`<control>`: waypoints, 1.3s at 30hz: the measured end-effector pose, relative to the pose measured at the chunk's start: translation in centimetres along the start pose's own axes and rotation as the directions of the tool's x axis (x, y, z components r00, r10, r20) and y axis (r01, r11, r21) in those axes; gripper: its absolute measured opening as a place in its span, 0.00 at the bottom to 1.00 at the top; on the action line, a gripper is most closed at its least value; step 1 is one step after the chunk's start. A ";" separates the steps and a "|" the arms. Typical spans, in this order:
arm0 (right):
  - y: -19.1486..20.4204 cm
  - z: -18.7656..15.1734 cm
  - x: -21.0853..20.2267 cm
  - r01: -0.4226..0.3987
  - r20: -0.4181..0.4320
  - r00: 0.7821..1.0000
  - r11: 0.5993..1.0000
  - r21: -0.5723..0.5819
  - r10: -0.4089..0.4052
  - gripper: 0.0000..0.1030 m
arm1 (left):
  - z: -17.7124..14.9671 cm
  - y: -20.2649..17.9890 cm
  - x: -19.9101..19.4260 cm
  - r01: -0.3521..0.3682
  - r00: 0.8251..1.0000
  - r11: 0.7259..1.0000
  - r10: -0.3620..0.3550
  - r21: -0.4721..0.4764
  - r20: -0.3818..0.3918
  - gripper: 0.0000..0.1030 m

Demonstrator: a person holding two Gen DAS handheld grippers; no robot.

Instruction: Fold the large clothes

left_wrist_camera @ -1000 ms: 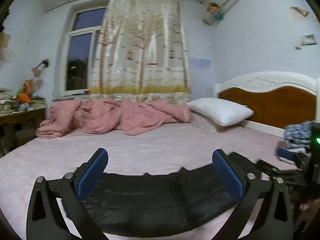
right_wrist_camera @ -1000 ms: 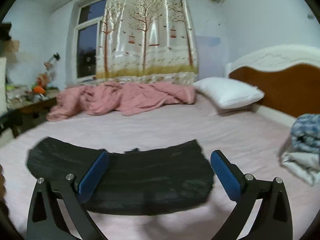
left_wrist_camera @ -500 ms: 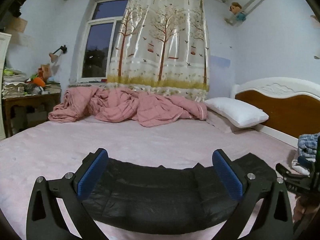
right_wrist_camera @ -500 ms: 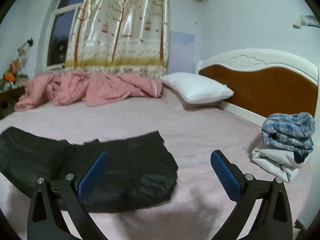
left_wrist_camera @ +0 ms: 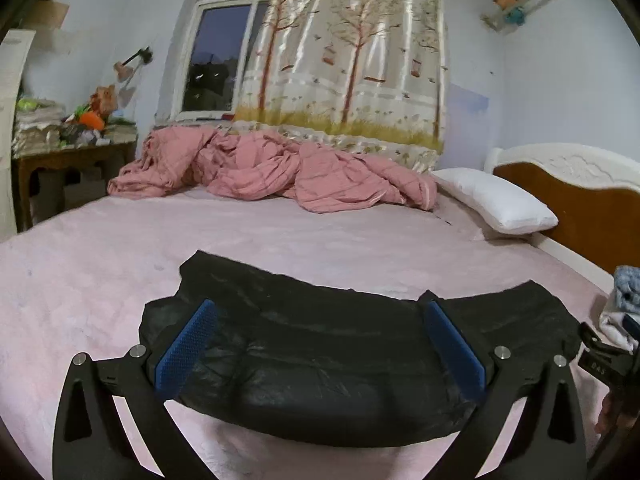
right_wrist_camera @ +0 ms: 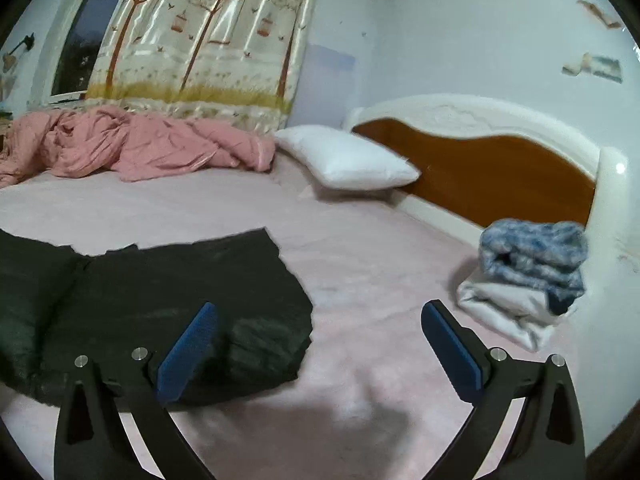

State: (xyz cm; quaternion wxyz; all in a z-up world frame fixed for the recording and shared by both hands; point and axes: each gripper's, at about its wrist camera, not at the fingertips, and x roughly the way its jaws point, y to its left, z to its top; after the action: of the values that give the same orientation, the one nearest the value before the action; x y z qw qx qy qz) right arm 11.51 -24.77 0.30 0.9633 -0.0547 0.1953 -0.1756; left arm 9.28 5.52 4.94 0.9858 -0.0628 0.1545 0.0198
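A black garment point(left_wrist_camera: 320, 352) lies folded flat on the pink bed sheet point(left_wrist_camera: 120, 248), close in front of me. My left gripper point(left_wrist_camera: 320, 344) is open and empty, hovering over the garment's middle. In the right wrist view the garment point(right_wrist_camera: 140, 300) lies at the left, and my right gripper point(right_wrist_camera: 316, 344) is open and empty over its right edge, its left finger above the cloth and its right finger above bare sheet point(right_wrist_camera: 380, 280). Part of the right gripper point(left_wrist_camera: 608, 364) shows at the right edge of the left wrist view.
A crumpled pink quilt point(left_wrist_camera: 272, 172) and a white pillow point(left_wrist_camera: 496, 204) lie at the far side. A pile of folded blue and white clothes point(right_wrist_camera: 528, 276) sits by the wooden headboard point(right_wrist_camera: 500, 184). A cluttered table point(left_wrist_camera: 68, 152) stands at the left.
Both grippers have risen and tilted, so more of the garment shows. The right gripper has swung to the right, toward the garment's right edge and the folded pile. Both stayed open.
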 end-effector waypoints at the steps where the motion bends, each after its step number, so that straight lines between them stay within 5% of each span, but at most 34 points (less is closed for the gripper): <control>1: -0.2 0.0 0.3 -0.042 -0.027 0.999 0.999 0.009 0.042 1.00 | 0.0 -0.2 -0.2 0.003 1.000 1.000 -0.003 0.010 0.006 1.00; 3: -0.5 0.0 1.0 -0.148 -0.102 0.983 0.988 0.043 0.152 1.00 | -0.2 -0.7 -0.3 -0.003 1.000 0.999 0.003 0.033 0.011 1.00; 5: -0.8 -0.3 2.1 -0.256 -0.189 0.944 0.961 0.105 0.272 1.00 | -0.3 -0.9 -0.2 -0.002 1.000 0.999 0.002 0.050 0.007 1.00; 6: -0.9 -0.6 3.0 -0.301 -0.256 0.909 0.942 0.145 0.330 1.00 | -0.3 -0.8 -0.1 -0.008 1.000 0.998 0.008 0.055 0.006 1.00; 7: -1.3 -1.1 4.4 -0.356 -0.337 0.842 0.904 0.238 0.420 1.00 | -0.4 -0.8 0.0 -0.023 1.000 0.998 0.023 0.065 0.005 1.00; 9: -2.2 -2.1 5.8 -0.370 -0.371 0.781 0.850 0.374 0.503 1.00 | -0.6 -0.6 0.5 -0.035 0.999 0.996 0.036 0.077 -0.007 1.00; 14: -2.8 -3.9 8.2 -0.396 -0.389 0.702 0.781 0.482 0.597 1.00 | -0.9 0.7 2.1 0.041 0.994 0.999 -0.039 0.017 -0.101 1.00; 17: -2.0 -5.8 9.3 -0.391 -0.412 0.649 0.745 0.540 0.639 1.00 | -1.0 0.8 2.4 0.024 0.994 1.000 -0.022 0.020 -0.107 1.00; 25: 0.0 -5.8 8.2 -0.430 -0.349 0.710 0.770 0.472 0.611 0.99 | -1.4 0.3 2.3 0.009 0.995 0.999 -0.003 0.051 -0.104 1.00; 27: -0.1 -5.9 8.2 -0.446 -0.305 0.721 0.753 0.483 0.623 0.88 | -1.4 0.4 2.3 0.010 0.994 0.999 -0.006 0.043 -0.105 1.00; 31: 0.1 -5.3 9.4 -0.518 -0.260 0.656 0.673 0.528 0.709 0.69 | -1.3 1.0 2.6 -0.017 0.993 1.000 0.017 0.000 -0.119 1.00; 34: 0.2 -5.5 9.7 -0.532 -0.227 0.627 0.622 0.575 0.746 0.43 | -1.1 1.9 2.7 -0.006 0.991 0.999 0.001 -0.039 -0.131 1.00; 35: 0.3 -5.5 9.5 -0.535 -0.218 0.634 0.624 0.569 0.742 0.27 | -1.1 2.1 2.7 -0.011 0.992 0.999 0.005 -0.046 -0.129 1.00; 36: 0.3 -5.2 9.0 -0.538 -0.199 0.666 0.648 0.540 0.719 0.18 | -1.0 2.2 2.6 -0.016 0.992 0.999 0.010 -0.049 -0.126 1.00; 39: -0.1 -3.6 7.6 -0.531 -0.154 0.738 0.706 0.469 0.657 0.12 | -0.8 2.7 2.4 -0.060 0.991 0.996 0.053 -0.060 -0.122 1.00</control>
State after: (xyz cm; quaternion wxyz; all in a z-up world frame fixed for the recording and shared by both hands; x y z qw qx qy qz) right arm 16.64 -27.70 -5.74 0.9146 0.2354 0.3111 0.1065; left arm 11.16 8.13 3.14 0.9713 -0.0906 0.2144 0.0489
